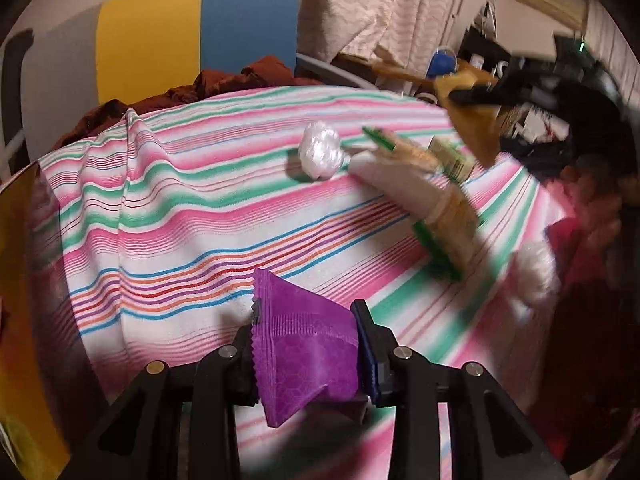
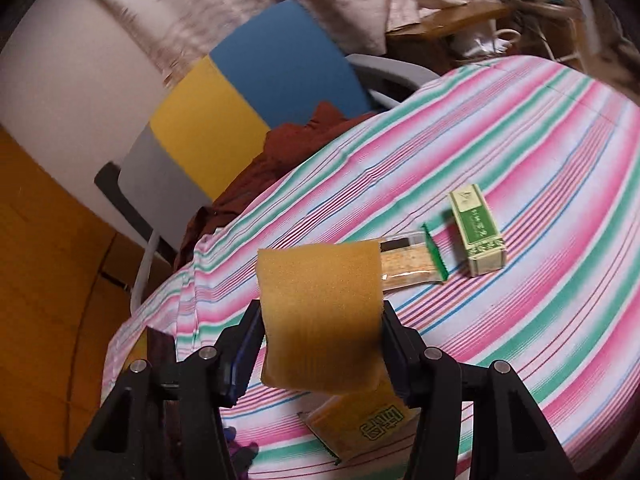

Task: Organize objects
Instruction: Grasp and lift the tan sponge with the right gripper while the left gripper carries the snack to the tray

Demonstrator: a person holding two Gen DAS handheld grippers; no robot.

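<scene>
In the left wrist view, a striped cloth [image 1: 192, 216] in pink, green and white is spread over the surface, with a fold raised at its left. A chair [image 1: 200, 36] with yellow and blue back panels stands behind it, below pale curtains [image 1: 384, 12]. The left gripper [image 1: 308, 344] is clamped on a purple sachet [image 1: 304, 344] held above the cloth's near edge. A crumpled white plastic ball [image 1: 322, 154] lies mid-cloth with open cloth around it; blurred green-edged packets [image 1: 432, 204] are seen at the right.

In the right wrist view, the right gripper [image 2: 320, 340] is clamped on a yellow sponge piece [image 2: 320, 312]. Only here are a green box [image 2: 478, 232], a clear wafer packet [image 2: 412, 260] just beside it and a yellow packet [image 2: 360, 424] under the gripper shown sharply. The far right of the cloth lies free.
</scene>
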